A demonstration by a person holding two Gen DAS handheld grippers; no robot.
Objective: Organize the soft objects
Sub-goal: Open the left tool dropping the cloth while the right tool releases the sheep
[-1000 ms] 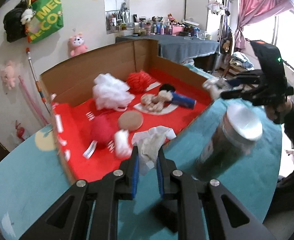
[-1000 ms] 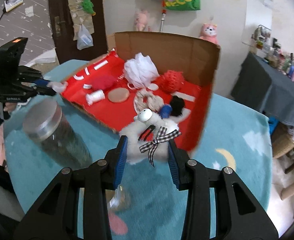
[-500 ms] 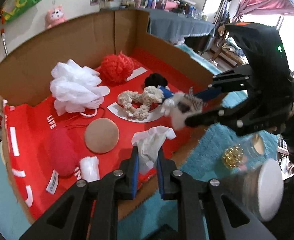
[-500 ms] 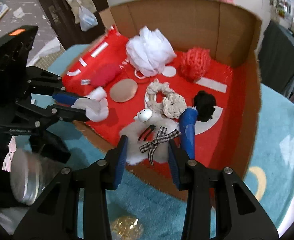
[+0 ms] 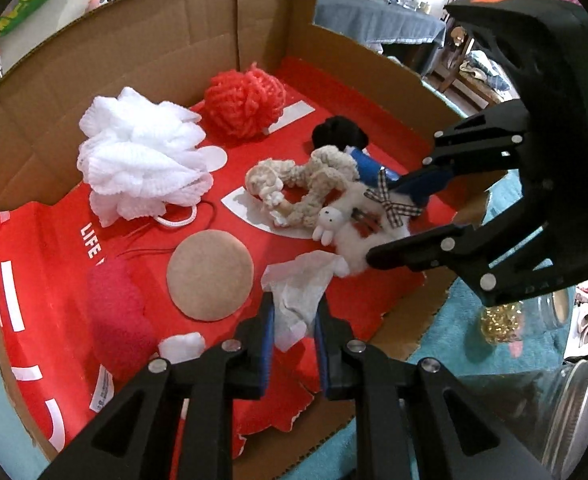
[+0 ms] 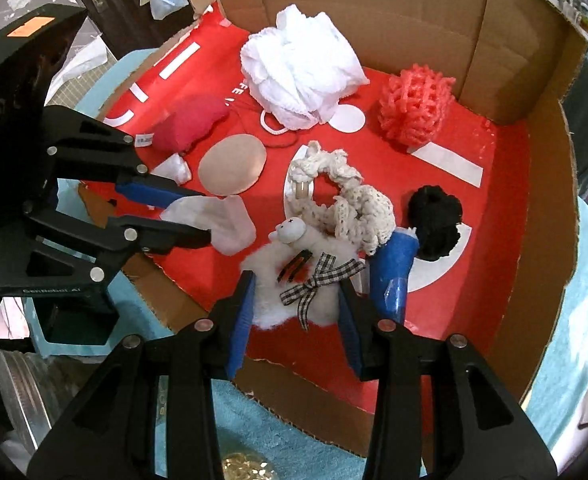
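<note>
A limp white tissue is pinched in the left tool over the near part of the cardboard box. A fluffy white plush with a checked bow is clamped in the right tool just beside it. Both are judged light and compressible, best held mid-body. A tan round pad, cream crocheted scrunchie and blue roll crowd the drop area.

Indoor light was moderate and even, with soft, faint shadows inside the cardboard box. Both fisheye views bent straight edges strongly and darkened to black at the corners. The metal-lidded jar at the frame edge appeared blurred.
</note>
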